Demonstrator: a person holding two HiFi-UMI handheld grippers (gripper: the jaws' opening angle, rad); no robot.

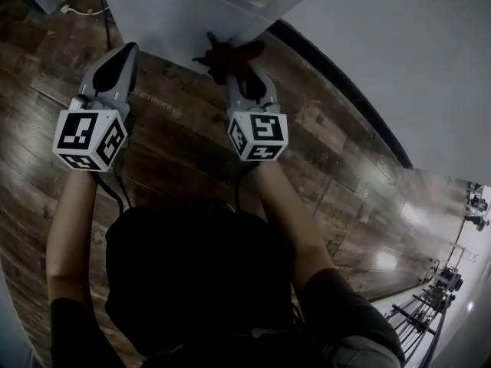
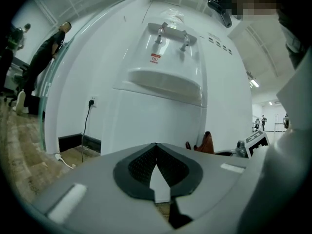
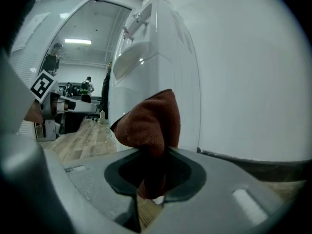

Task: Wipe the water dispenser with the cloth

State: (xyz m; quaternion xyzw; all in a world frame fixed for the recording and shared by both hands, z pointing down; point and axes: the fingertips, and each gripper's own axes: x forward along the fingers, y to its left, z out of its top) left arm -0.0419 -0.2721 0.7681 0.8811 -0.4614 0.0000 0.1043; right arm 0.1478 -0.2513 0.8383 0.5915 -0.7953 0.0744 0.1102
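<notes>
The white water dispenser (image 1: 192, 10) stands at the top of the head view, with two taps (image 2: 170, 35) and a drip tray (image 2: 163, 82) showing in the left gripper view. My right gripper (image 1: 234, 64) is shut on a dark red cloth (image 1: 226, 56), which sits close against the dispenser's lower corner. In the right gripper view the cloth (image 3: 151, 123) bulges out above the jaws beside the dispenser's side wall (image 3: 165, 82). My left gripper (image 1: 123, 56) is shut with nothing in it and points at the dispenser's front (image 2: 146, 121).
A black power cable (image 2: 87, 123) runs from a wall socket down to the wooden floor (image 1: 184, 152) left of the dispenser. A white wall (image 1: 399, 60) with a dark skirting runs along the right. People stand far off in the room.
</notes>
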